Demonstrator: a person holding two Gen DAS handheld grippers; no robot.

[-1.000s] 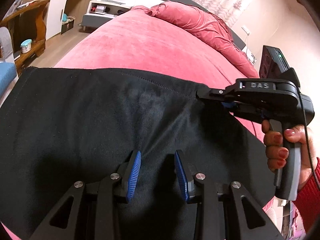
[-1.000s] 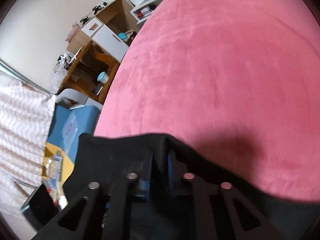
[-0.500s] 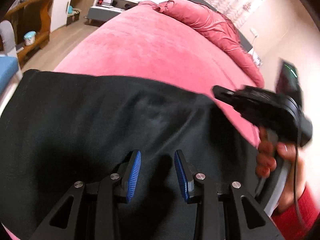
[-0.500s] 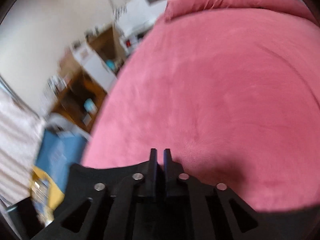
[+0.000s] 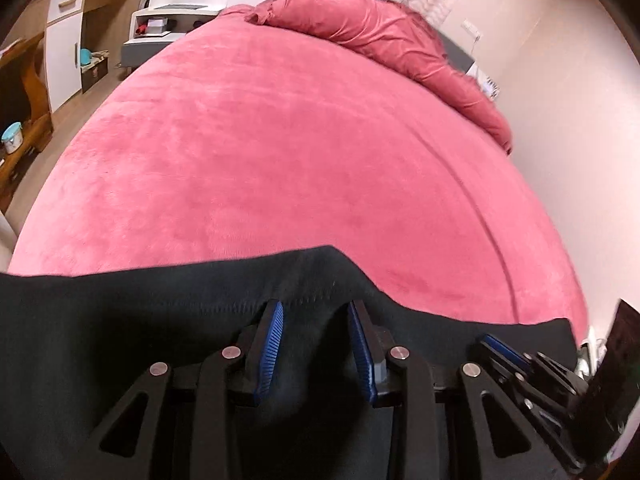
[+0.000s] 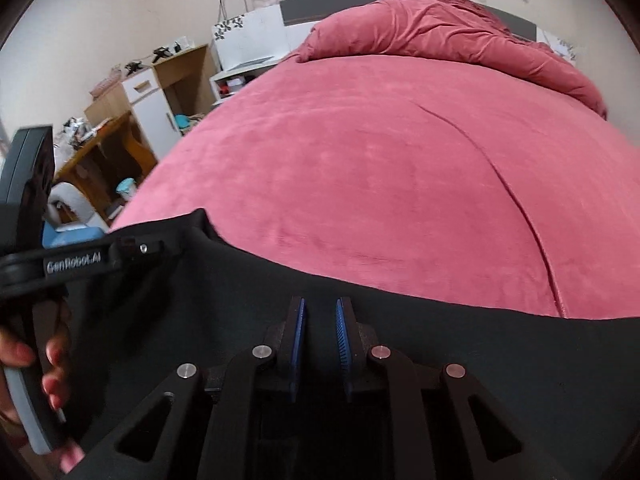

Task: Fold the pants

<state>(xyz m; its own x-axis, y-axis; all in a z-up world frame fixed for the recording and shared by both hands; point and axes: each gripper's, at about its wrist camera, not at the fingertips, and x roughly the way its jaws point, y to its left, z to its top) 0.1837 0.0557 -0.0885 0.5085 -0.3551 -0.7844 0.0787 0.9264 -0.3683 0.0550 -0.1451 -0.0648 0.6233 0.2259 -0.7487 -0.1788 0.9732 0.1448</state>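
The black pants (image 5: 120, 320) lie flat on the pink bed (image 5: 280, 160), filling the near part of both views (image 6: 480, 360). My left gripper (image 5: 316, 308) is open, its blue pads (image 5: 274, 344) resting over the pants' far edge with a ridge of fabric between them. My right gripper (image 6: 320, 304) is open by a narrow gap, just above the pants, holding nothing. The left gripper's body (image 6: 80, 260) shows at the left of the right wrist view; the right gripper (image 5: 520, 364) shows at the lower right of the left wrist view.
A rumpled pink duvet (image 6: 440, 32) lies at the head of the bed. Wooden desk and white cabinets (image 6: 132, 112) stand along the left wall, with a blue seat (image 6: 68, 232) near the bed's corner. A crease (image 6: 512, 184) runs across the bedspread.
The right gripper let go of the pants' edge, swung to face up the bed and opened slightly. The left gripper moved forward to the pants' far edge, staying open.
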